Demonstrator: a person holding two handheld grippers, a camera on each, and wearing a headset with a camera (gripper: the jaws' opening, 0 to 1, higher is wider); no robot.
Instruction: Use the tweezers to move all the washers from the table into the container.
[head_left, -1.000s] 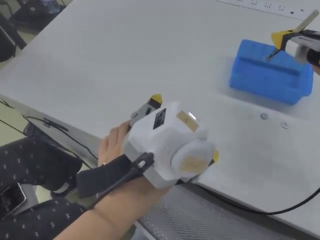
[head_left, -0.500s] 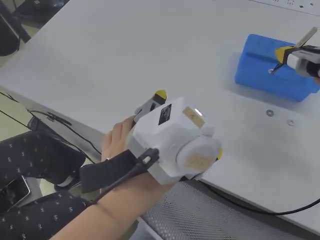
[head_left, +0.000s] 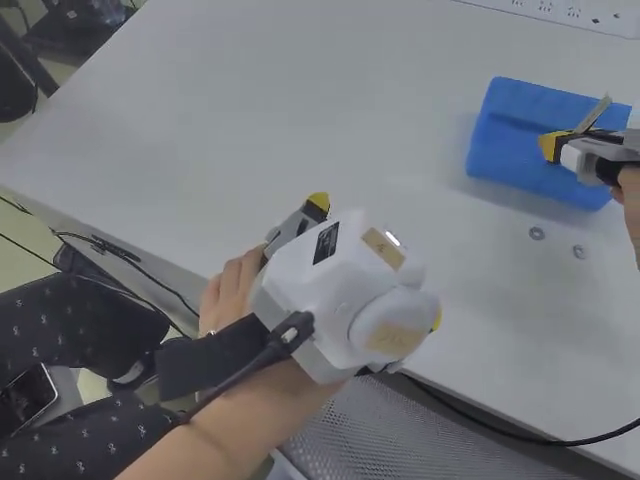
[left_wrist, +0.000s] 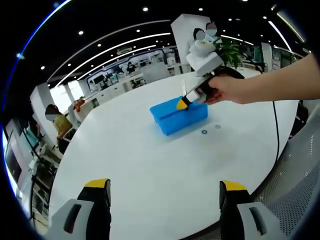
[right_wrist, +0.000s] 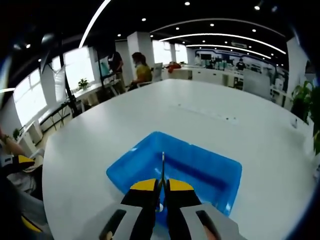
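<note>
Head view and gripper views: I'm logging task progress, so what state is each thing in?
left gripper, open, holding nothing.
right gripper, shut on tweezers.
tweezers, gripped, tip over container.
container, upright, open-topped, on table.
washers, two, flat on table, outside container.

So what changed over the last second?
The right tool, shut on the tweezers, drifted over the container toward its near wall. The left tool, open, and both washers on the table stayed put.

washers (head_left: 537, 234): 2 | container (head_left: 520, 125): 1 | tweezers (head_left: 590, 115): 1 | table (head_left: 300, 100): 1
</note>
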